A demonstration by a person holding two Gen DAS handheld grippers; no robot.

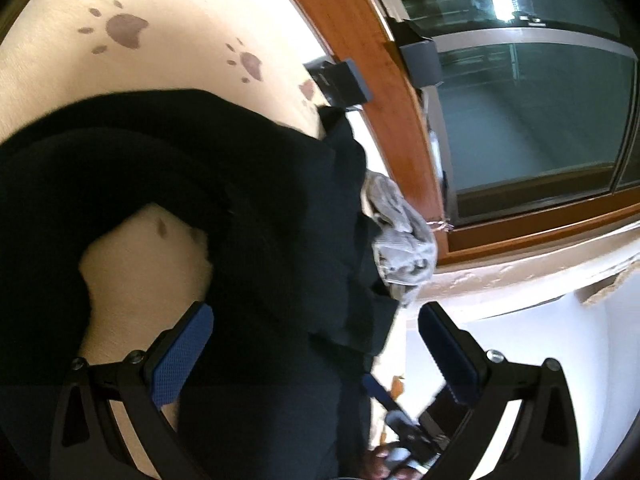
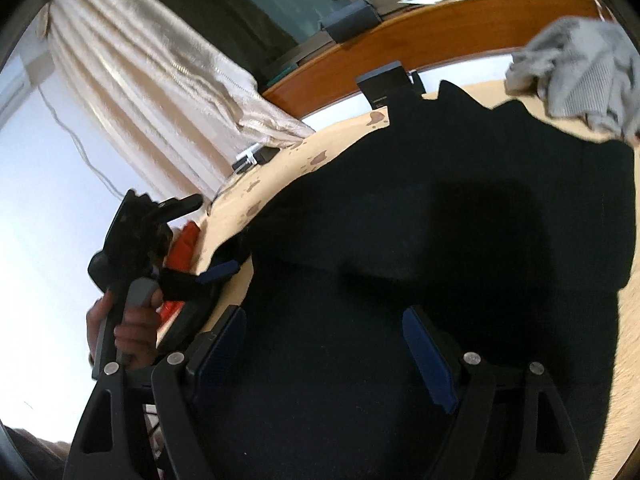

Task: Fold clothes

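A black garment (image 1: pixel 256 208) lies spread and partly folded on a cream cover with brown paw prints (image 1: pixel 120 32). In the right wrist view the garment (image 2: pixel 440 216) fills the middle. My left gripper (image 1: pixel 316 320) is open, its blue pads (image 1: pixel 180 360) on either side of the garment's near part, holding nothing. My right gripper (image 2: pixel 324 344) is open just above the dark cloth, holding nothing. The left gripper (image 2: pixel 216 272) shows in the right wrist view at the cover's left edge, held by a hand (image 2: pixel 132 328).
A crumpled grey garment (image 1: pixel 404 240) lies beside the black one, also in the right wrist view (image 2: pixel 580 76). A wooden-framed window (image 1: pixel 520 120), a black box (image 1: pixel 340 80), a beige curtain (image 2: pixel 160 92) and a white wall (image 1: pixel 520 340) border the surface.
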